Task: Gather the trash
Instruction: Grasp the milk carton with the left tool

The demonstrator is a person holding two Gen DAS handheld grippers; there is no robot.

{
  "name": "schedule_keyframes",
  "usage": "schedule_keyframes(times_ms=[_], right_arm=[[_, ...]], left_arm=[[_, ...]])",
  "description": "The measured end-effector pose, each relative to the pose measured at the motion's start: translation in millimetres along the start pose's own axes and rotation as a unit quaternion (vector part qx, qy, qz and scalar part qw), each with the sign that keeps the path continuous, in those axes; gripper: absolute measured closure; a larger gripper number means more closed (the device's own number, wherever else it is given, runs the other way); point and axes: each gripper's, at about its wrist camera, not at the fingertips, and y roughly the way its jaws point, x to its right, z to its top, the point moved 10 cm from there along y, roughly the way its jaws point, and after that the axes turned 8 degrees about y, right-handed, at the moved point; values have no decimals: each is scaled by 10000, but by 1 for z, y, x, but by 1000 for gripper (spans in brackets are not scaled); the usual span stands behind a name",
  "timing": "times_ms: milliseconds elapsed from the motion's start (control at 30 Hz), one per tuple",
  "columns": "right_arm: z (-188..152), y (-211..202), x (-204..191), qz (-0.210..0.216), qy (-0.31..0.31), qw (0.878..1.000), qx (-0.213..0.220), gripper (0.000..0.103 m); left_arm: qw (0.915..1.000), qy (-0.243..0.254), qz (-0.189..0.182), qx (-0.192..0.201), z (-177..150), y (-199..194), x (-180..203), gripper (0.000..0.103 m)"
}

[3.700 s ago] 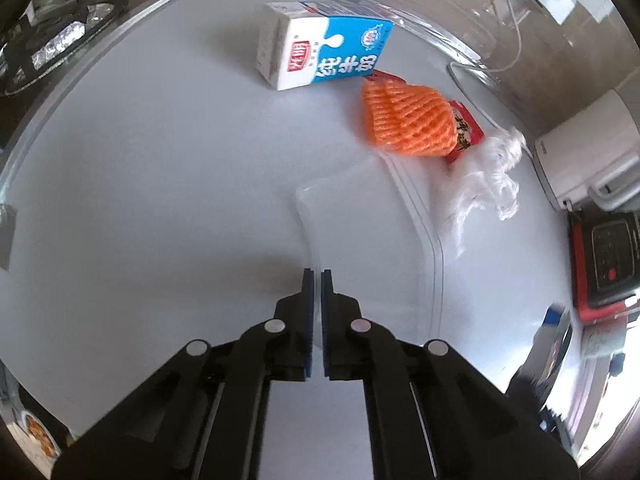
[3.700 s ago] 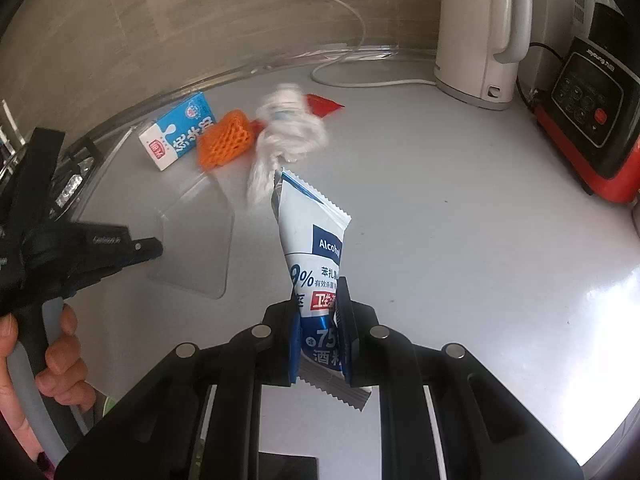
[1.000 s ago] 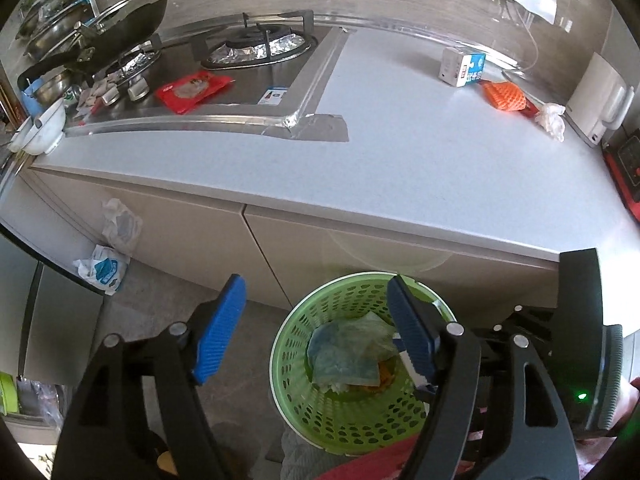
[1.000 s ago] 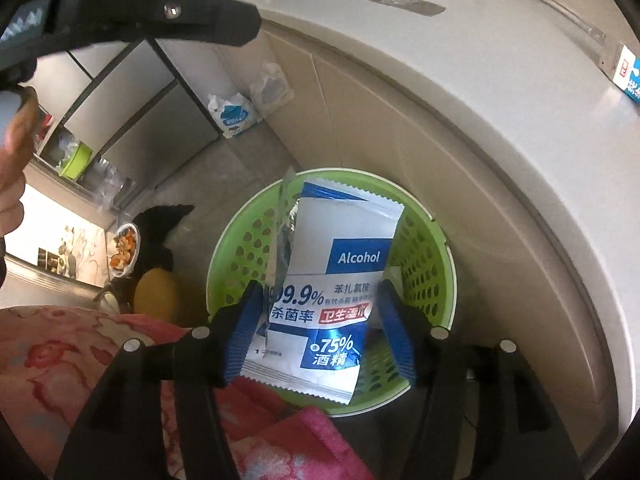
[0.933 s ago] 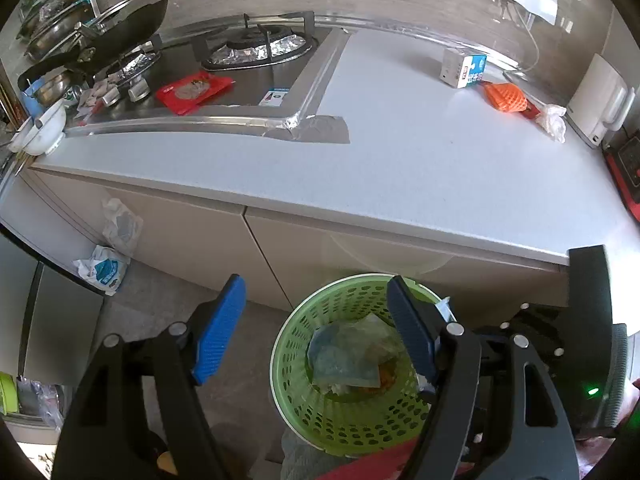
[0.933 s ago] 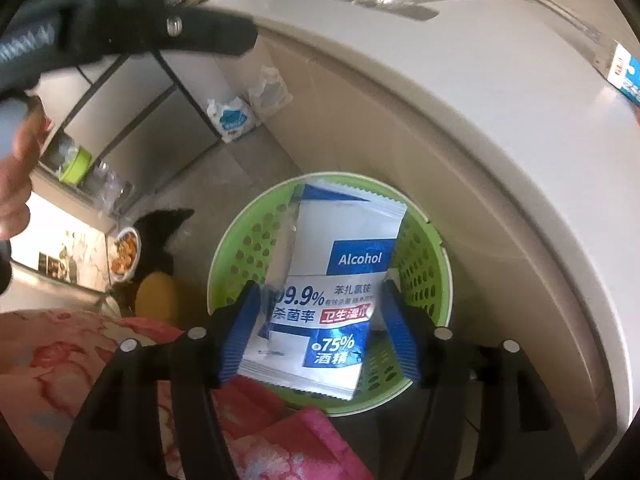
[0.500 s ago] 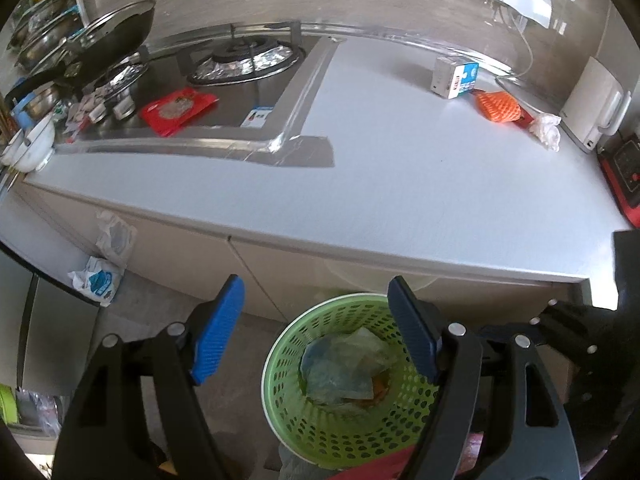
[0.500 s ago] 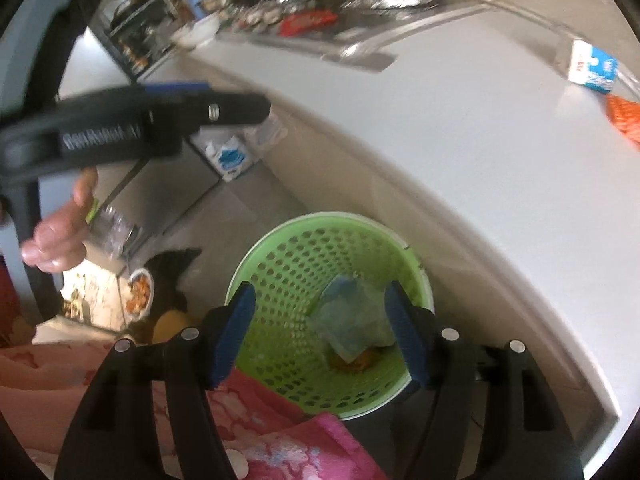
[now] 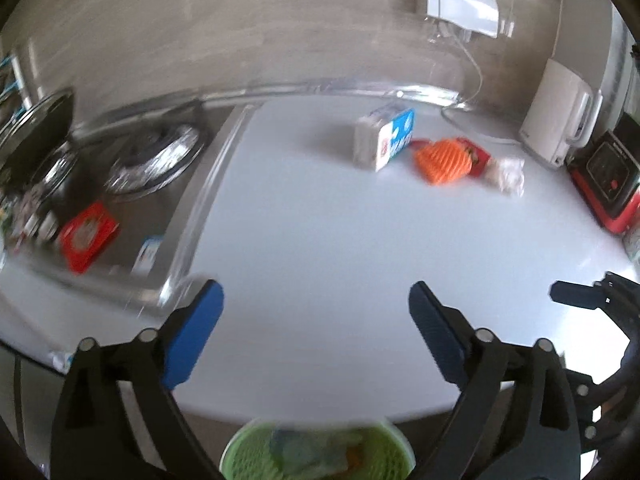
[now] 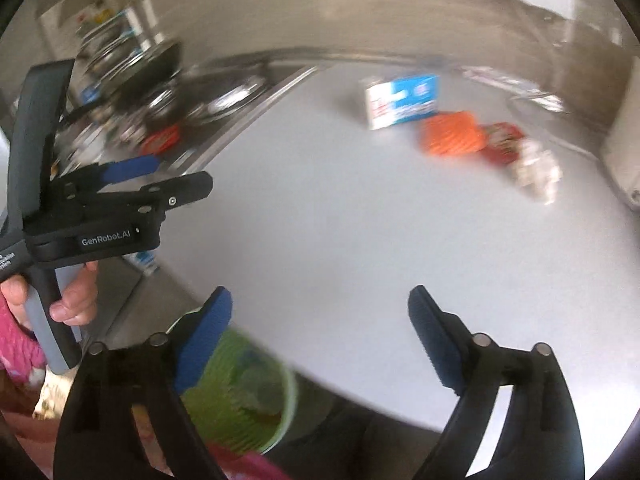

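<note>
Near edge: green basket [image 9: 316, 458] on the floor below the worktop [image 9: 320, 248] already holds some trash, so part done. Left tool [image 9: 316, 304] and right tool [image 10: 320, 308] both empty, jaws opening wide, nothing between them. Left to collect, far side of worktop near the wall: milk carton [image 9: 384, 138], orange foam net [image 9: 442, 160], red wrapper [image 9: 478, 156] under it, crumpled white plastic [image 9: 506, 172]. Roughly midway, as a guess.

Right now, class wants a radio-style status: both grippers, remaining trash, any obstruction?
Left gripper, right gripper: jaws opening, nothing between. Milk carton, orange net, crumpled plastic on counter. Path clear.
</note>
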Motion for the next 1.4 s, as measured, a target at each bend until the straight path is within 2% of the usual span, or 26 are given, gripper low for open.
schedule_keyframes(times_ms=[100, 367, 633, 800, 933, 967, 1000, 1033, 1067, 1200, 1400], right_arm=[[17, 3, 20, -140, 128, 9997, 136, 9], [62, 18, 61, -435, 422, 9973, 414, 4], [95, 35, 95, -445, 872, 9937, 548, 4], [101, 50, 109, -486, 990, 9928, 466, 4], [102, 64, 114, -481, 1007, 9931, 367, 4], [102, 67, 115, -490, 1003, 9931, 347, 4], [103, 72, 117, -490, 1009, 9932, 321, 4], [104, 74, 117, -497, 1019, 9931, 312, 4], [106, 77, 118, -505, 1029, 9929, 318, 4], [114, 84, 120, -564, 1047, 9922, 380, 4], [133, 103, 124, -682, 1042, 9912, 438, 4]], left_arm=[[9999, -49, -57, 113, 30, 20, 5, 8], [9998, 10, -97, 185, 97, 90, 16, 8], [9990, 435, 3, 95, 133, 160, 28, 8], [9983, 550, -154, 94, 147, 186, 35, 8], [9963, 824, -236, 72, 151, 199, 45, 8], [9957, 883, -269, 75, 152, 200, 47, 10], [9948, 966, -313, 80, 152, 201, 50, 21], [9938, 1029, -423, 64, 152, 201, 53, 38], [9925, 1100, -539, 15, 151, 202, 57, 46], [9905, 1186, -681, 117, 151, 198, 65, 56], [9909, 1075, -763, 269, 148, 179, 60, 57]])
